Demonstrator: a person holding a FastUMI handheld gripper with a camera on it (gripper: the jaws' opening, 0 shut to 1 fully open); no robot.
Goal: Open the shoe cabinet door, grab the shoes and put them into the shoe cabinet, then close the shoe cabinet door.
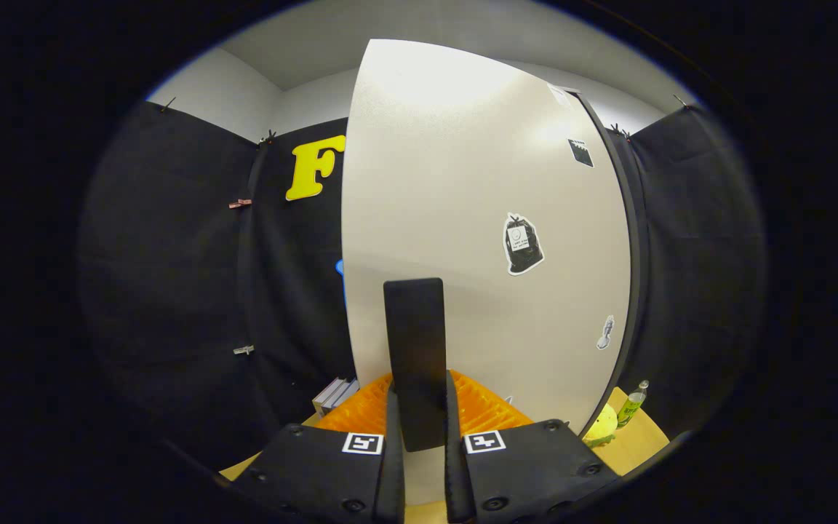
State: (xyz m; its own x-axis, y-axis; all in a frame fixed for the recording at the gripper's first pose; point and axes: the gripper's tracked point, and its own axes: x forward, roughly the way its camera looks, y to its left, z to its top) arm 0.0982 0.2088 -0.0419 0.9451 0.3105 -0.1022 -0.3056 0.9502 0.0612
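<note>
White shoe cabinet door (463, 218) straight ahead at 12 o'clock, seen face-on, with its dark upright handle (414, 360) rising just ahead of the fingers. Gripper (423, 437) narrowed around that handle, 2 fingers flanking its lower end on either side and apparently pressing on it. On the door at 2 o'clock, a black bag-shaped sticker (522, 244); lower, at 4 o'clock, a small pale sticker (606, 332). Behind the fingers, an orange ribbed surface (361, 415). At 4 o'clock on the wooden table (637, 440), a green bottle (631, 406) and a yellow round object (601, 426). At 8 o'clock, stacked books (333, 395).
</note>
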